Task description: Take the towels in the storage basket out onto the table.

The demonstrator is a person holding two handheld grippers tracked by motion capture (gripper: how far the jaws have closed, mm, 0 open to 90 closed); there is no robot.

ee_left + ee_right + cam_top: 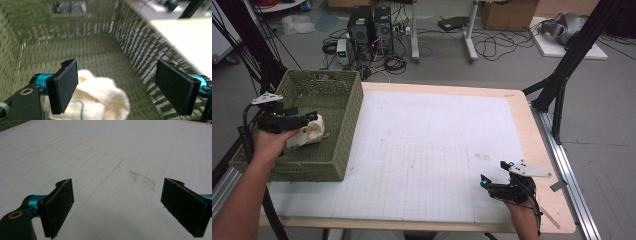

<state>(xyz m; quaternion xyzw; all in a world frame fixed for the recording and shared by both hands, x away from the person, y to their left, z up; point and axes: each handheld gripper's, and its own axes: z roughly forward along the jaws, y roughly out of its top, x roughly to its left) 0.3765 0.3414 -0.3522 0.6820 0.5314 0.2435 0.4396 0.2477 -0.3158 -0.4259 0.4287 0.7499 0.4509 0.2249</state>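
left gripper view: cream cloth (100, 100) under spread fingers (63, 87), nearer left one, in basket (105, 47).

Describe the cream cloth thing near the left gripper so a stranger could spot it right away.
Start at the green woven basket on the table's left edge. Inside it, just in front of the open left gripper, lies a cream cloth bundle. It is soft, pale and lumpy, and it stands out against the basket's dark green weave.

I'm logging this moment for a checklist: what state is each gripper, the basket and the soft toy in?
Left gripper: open, jaws wide apart, inside the basket.
Right gripper: open, holding nothing, over the white gridded mat.
Green woven basket: upright on the table, holding the toy.
Cream soft toy: lying in the basket, not gripped.
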